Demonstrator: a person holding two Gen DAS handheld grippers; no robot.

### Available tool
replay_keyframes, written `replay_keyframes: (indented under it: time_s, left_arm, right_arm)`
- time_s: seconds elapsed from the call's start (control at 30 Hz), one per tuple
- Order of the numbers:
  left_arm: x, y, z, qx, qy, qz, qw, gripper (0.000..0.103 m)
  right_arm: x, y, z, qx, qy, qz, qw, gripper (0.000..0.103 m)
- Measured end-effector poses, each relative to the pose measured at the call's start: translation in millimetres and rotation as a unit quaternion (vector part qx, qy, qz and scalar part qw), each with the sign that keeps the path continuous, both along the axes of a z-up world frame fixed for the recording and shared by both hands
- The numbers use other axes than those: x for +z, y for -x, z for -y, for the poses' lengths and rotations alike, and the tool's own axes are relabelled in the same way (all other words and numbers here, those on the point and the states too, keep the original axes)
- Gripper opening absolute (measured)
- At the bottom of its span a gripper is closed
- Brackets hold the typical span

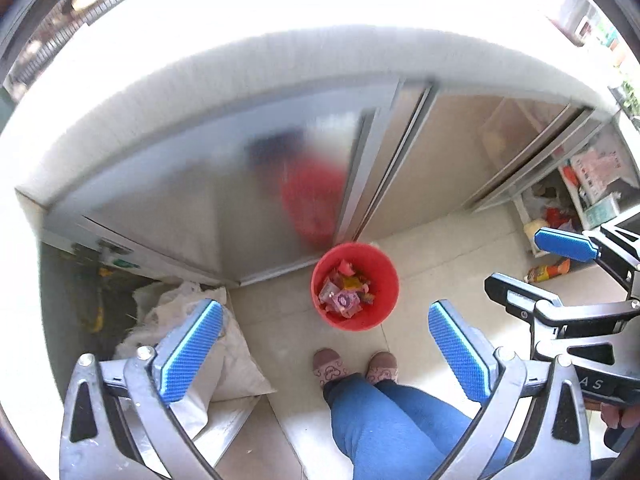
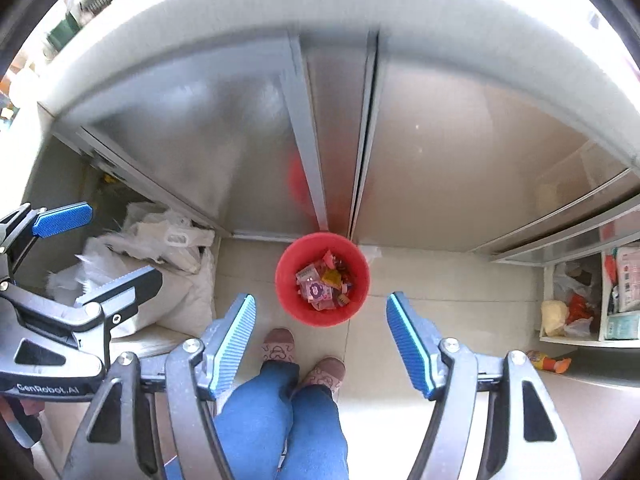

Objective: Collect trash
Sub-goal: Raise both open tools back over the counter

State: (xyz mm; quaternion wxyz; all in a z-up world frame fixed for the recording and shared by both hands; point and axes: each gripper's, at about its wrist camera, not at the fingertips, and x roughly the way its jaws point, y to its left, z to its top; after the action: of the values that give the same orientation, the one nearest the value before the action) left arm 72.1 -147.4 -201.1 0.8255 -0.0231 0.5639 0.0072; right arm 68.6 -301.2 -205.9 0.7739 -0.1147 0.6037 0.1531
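Blue-padded fingers [image 1: 188,350] fill the near edge of both wrist views, and nothing is caught between them: the left gripper [image 1: 324,350] is seen spread wide and empty, and the right gripper [image 2: 320,344] is likewise parted with no wrapper or scrap held in it. Going left to right across the floor, a heap of white bags [image 2: 160,280] is slumped on the left, then the red bucket [image 2: 280,280] is found roughly in the middle, parked right against the foot of the frosted sliding doors [image 2: 224,140], and an orange-yellow packet [image 2: 546,360] is left lying on the tiles off to the right, near an open shelf [image 2: 580,340] stuffed with bags and boxes. So the trash already collected [image 2: 322,284] is sitting inside the bucket, which lies below and ahead of both tools, just beyond the person's slippers [image 2: 279,345]. What the next move probably hinges on is that stray packet: it's well apart from the bucket, over on the right side, so the right gripper is judged the nearer one. It looks longer than wide, lying roughly left-right, though it's too small for that to be called for sure.
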Motion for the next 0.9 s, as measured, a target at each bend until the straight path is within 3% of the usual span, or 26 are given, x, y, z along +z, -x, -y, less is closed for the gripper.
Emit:
replay_keyframes:
  time_s: [0.37,0.67,0.9]
  left_arm:
    - [88.3,10.9,-11.8,0.041,-0.029,0.059,0.9970,0.102]
    - [122.1,0.0,-54.0,0.093,-0.042,0.085,0.9912,0.102]
    - [134.6,-45.0,-120.9,0.137,-0.036,0.092,0.9856,0.102]
  right_arm:
    - [81.1,-3.8,-13.2,0.024,-0.015,0.063,0.998,0.078]
    - [110.3,-28.6,-45.2,0.073,-0.020,0.102,0.992,0.081]
    - [122.6,-79.1,-94.5,0.117,-0.023,0.115,0.986,0.086]
